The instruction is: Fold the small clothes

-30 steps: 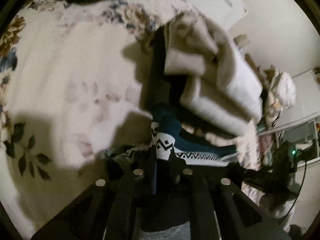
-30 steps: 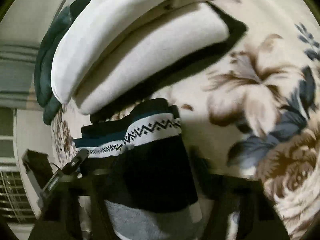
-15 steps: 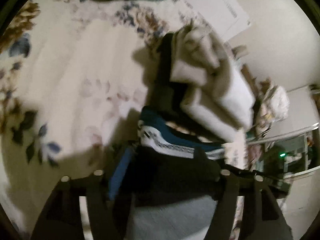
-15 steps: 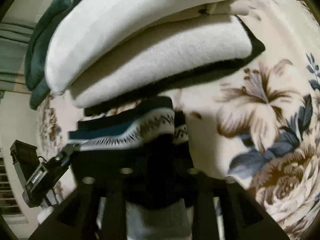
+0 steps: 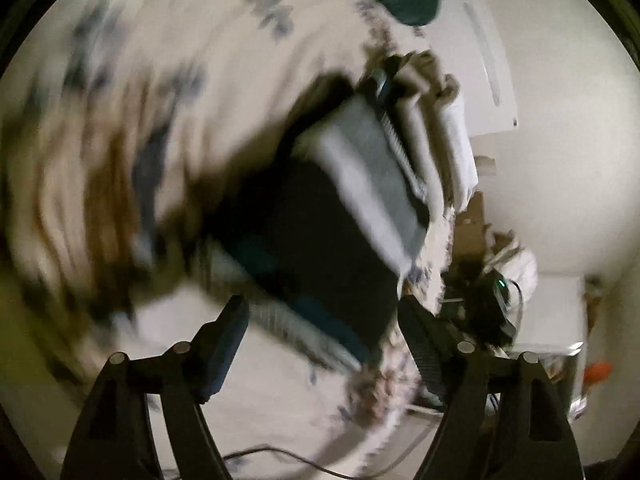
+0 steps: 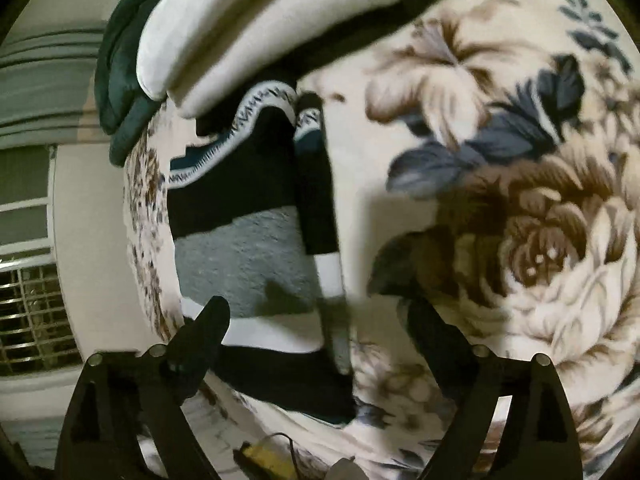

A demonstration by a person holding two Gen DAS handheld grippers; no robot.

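A folded garment (image 6: 248, 252) banded in black, grey, white and teal lies flat on the floral blanket (image 6: 520, 200). My right gripper (image 6: 316, 312) hovers at its near end, jaws opening wide, pads off the cloth. The left wrist view is blurred by motion. There the same garment (image 5: 340, 240) lies ahead of my left gripper (image 5: 324, 320). Its jaws are opening with nothing pressed between them. Just beyond the garment sits a stack of folded cream clothes (image 6: 260, 28), also visible as the cream stack (image 5: 432, 128).
A dark green cushion (image 6: 120, 80) lies behind the cream stack. The bed edge runs along the garment's left side, with a barred window (image 6: 28, 312) past it. A cable and a yellow object (image 6: 272, 456) lie near the bottom. Clutter (image 5: 500, 292) stands beside the bed.
Both grippers have opened and let go of the banded garment, which now lies flat on the blanket. The left gripper swung away and rolled; the right drew back a little.
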